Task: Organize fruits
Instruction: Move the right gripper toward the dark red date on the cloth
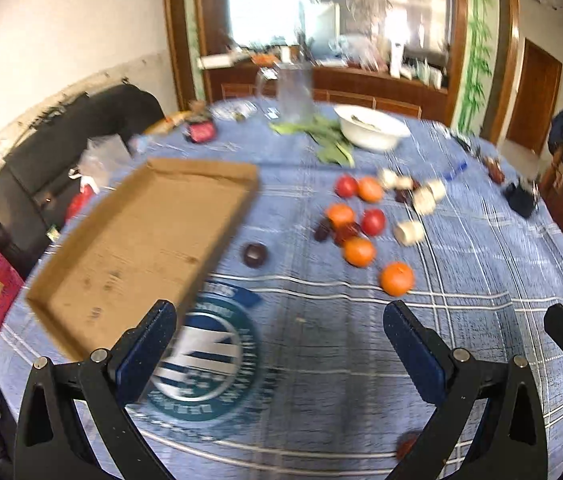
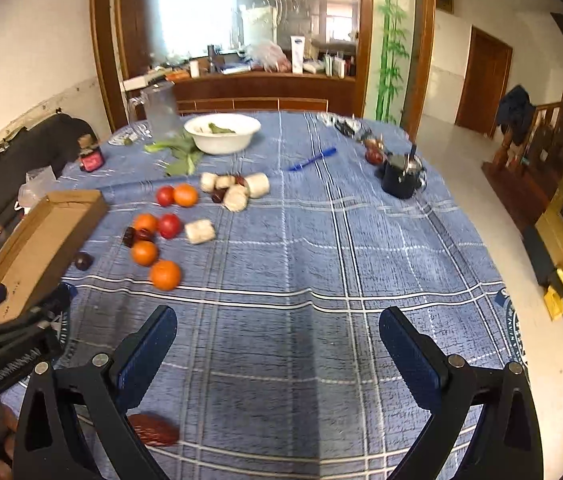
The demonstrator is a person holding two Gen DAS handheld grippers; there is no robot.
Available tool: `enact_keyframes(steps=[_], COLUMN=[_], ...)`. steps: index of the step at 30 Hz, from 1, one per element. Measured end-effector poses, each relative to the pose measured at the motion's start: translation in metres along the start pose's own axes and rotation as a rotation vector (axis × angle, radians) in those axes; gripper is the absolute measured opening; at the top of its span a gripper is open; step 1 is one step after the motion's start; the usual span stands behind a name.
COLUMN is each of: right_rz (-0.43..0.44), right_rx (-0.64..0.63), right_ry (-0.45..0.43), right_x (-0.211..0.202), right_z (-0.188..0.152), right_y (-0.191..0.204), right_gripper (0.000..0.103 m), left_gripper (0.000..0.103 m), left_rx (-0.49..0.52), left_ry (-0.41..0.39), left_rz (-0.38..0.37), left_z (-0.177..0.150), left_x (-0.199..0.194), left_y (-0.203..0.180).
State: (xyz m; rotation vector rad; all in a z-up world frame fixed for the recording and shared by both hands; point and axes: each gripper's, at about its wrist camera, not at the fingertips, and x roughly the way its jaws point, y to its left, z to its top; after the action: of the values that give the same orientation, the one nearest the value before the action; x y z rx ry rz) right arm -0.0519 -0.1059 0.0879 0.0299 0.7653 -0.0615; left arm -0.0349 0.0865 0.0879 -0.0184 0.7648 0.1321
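Note:
A shallow cardboard tray (image 1: 133, 248) lies on the blue checked tablecloth (image 1: 321, 340) at the left; it also shows in the right wrist view (image 2: 41, 248). Oranges (image 1: 397, 278), red tomatoes (image 1: 373, 222), dark red dates (image 1: 321, 232) and pale root pieces (image 1: 409, 232) are scattered right of it, seen too from the right wrist: oranges (image 2: 165, 275), tomatoes (image 2: 169, 225). One dark fruit (image 1: 254, 255) sits alone by the tray. My left gripper (image 1: 281, 344) is open and empty, its left finger near the tray's near corner. My right gripper (image 2: 277, 344) is open and empty over bare cloth.
A white bowl (image 2: 223, 132), green leaves (image 2: 179, 152) and a clear jug (image 2: 160, 114) stand at the far side. A blue pen (image 2: 312, 159) and dark cup (image 2: 401, 178) lie at the right. A red date (image 2: 153, 428) lies near the front edge. A black sofa (image 1: 41, 168) is left.

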Motion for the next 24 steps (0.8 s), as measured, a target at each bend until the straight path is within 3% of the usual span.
enact_keyframes(steps=[11,24], right_rz=[0.003,-0.027], right_rx=[0.022,-0.003], right_ry=[-0.042,-0.033], right_x=[-0.024,-0.027], right_z=[-0.011,-0.019], right_y=[0.024,0.038], right_gripper=[0.102,0.102], left_gripper=[0.103,0.103], left_rx=[-0.059,0.005], left_ry=[-0.044,-0.086], left_rz=[-0.003,-0.03], left_z=[-0.006,-0.009], left_x=[-0.02,-0.027], left_y=[0.044,0.04])
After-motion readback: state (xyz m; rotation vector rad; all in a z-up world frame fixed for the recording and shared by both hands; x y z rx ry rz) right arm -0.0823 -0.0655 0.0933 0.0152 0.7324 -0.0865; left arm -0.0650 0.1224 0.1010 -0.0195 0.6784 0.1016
